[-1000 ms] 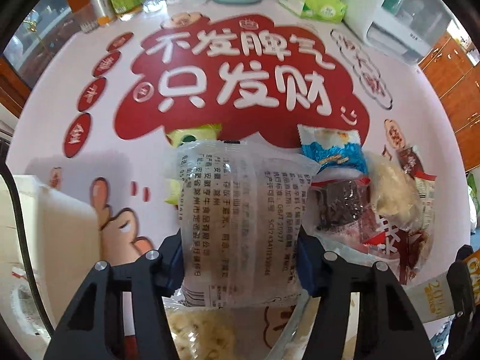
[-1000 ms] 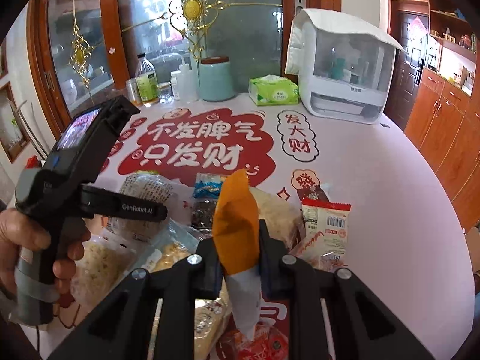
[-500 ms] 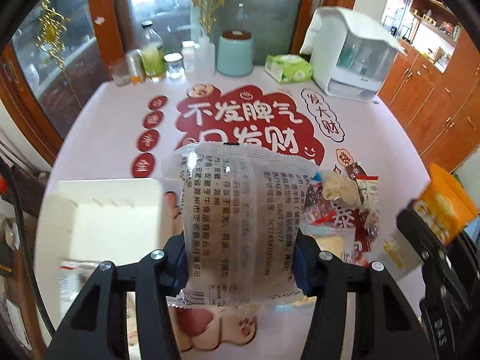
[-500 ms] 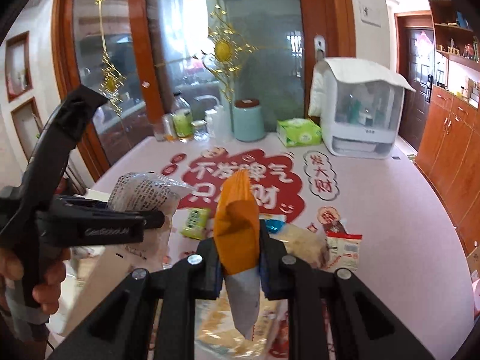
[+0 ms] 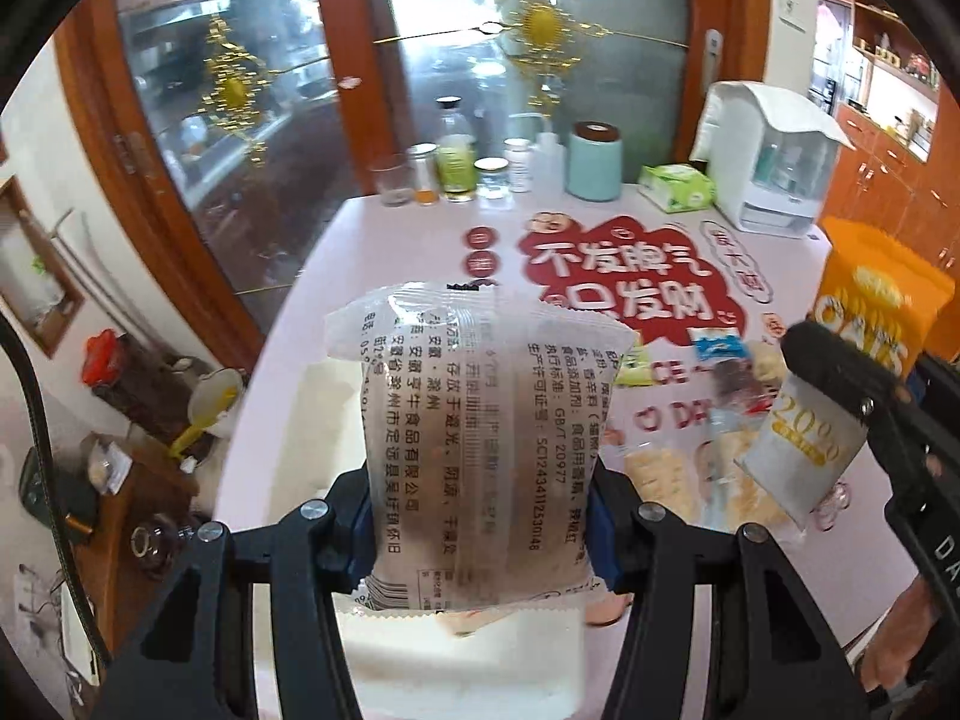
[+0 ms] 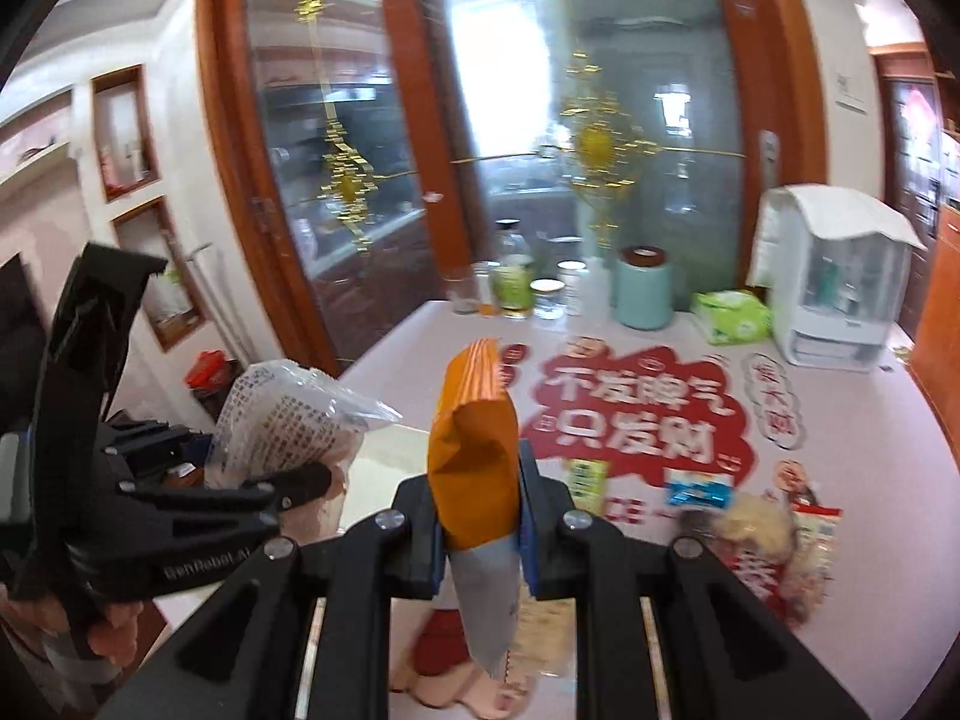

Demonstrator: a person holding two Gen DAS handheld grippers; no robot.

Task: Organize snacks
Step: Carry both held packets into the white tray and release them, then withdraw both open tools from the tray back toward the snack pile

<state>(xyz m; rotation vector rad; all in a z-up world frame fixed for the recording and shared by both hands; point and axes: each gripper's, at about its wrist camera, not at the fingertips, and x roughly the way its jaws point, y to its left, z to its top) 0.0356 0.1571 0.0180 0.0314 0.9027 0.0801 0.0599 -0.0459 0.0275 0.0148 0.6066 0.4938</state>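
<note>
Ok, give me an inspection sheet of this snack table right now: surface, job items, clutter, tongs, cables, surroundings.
Surface: pink table with red printed lettering.
Job's things: clear printed snack bag; orange oats pouch; loose snack packets on the table; white bin below the bag.
Clutter: jars and bottles, teal canister, tissue pack, white appliance.
Tongs: left tongs clamp the bag; right tongs clamp the pouch.
Cables: nothing seen.
Surroundings: glass doors, wooden cabinets.
</note>
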